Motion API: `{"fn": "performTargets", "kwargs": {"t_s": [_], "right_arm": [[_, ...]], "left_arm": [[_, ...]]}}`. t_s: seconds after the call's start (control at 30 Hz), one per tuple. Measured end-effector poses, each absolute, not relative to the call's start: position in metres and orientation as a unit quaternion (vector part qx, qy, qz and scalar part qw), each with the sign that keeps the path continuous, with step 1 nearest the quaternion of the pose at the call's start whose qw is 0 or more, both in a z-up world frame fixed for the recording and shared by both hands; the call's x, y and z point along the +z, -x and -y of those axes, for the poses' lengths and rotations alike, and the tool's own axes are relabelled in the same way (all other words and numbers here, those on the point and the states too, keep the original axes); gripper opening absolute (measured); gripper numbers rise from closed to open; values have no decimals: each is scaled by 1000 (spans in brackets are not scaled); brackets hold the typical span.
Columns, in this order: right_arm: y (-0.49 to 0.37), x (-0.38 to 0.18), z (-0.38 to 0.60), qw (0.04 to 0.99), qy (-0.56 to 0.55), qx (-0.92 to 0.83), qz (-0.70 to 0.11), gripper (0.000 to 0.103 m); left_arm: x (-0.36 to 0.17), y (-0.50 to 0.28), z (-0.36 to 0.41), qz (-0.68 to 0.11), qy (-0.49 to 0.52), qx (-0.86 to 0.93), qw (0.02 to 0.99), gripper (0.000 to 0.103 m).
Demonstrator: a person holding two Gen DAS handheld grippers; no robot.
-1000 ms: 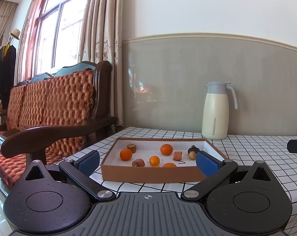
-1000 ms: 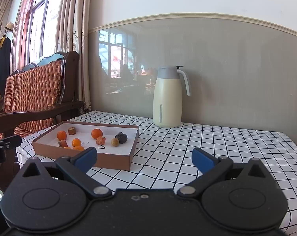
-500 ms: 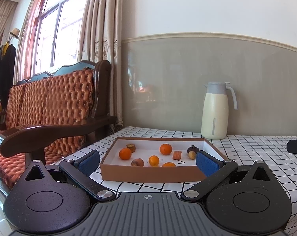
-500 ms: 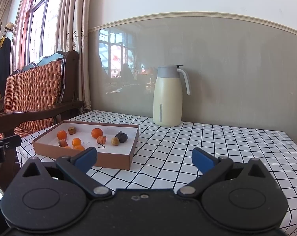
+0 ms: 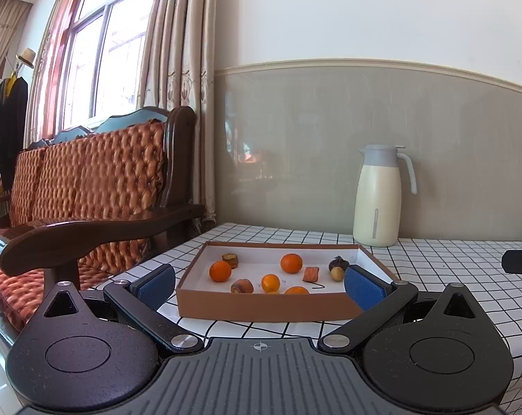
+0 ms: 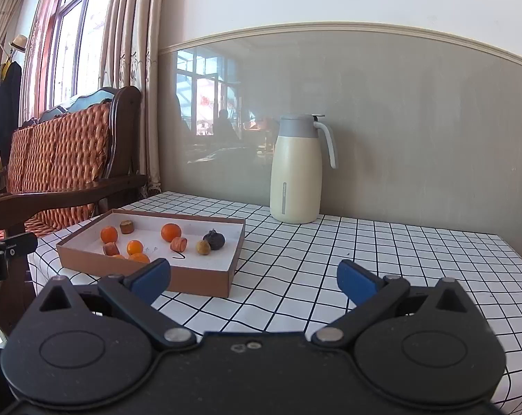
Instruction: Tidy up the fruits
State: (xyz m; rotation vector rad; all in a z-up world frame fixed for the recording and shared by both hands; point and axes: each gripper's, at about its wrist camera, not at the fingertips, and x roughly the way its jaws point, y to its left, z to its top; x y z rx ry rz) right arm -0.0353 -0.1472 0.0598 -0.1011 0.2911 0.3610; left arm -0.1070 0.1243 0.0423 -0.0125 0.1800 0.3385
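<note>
Fruits (image 5: 290, 263) loose in cardboard box (image 5: 261, 306) (checked tablecloth) — left gripper (image 5: 260, 285), right gripper (image 6: 254, 278): jaws wide apart, holding nothing.

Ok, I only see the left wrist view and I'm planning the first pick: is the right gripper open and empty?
Observer: Yes. The right gripper is open, with nothing between its blue pads.
Operator: What does it point at?
Observer: The black-and-white checked tablecloth, just right of the shallow brown cardboard box.
Operator: The dark purple fruit's right side is blocked in my view. Is it touching the box wall?
Observer: No. The dark purple fruit sits apart from the box's right wall, with white floor showing between them.
</note>
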Motion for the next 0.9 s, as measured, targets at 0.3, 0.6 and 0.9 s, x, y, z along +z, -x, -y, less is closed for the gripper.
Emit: {"fn": "performTargets", "kwargs": {"t_s": [0.3,0.6,0.9], "right_arm": [[35,60,148,972,49,179,-144,97],[35,60,148,972,50,179,-145,97],[35,59,148,972,49,179,-145,97]], "left_arm": [[42,107,-124,-88,8,169,982,103],[42,107,-124,-88,8,169,982,103],[43,109,-123,-84,9,172,981,103]]}}
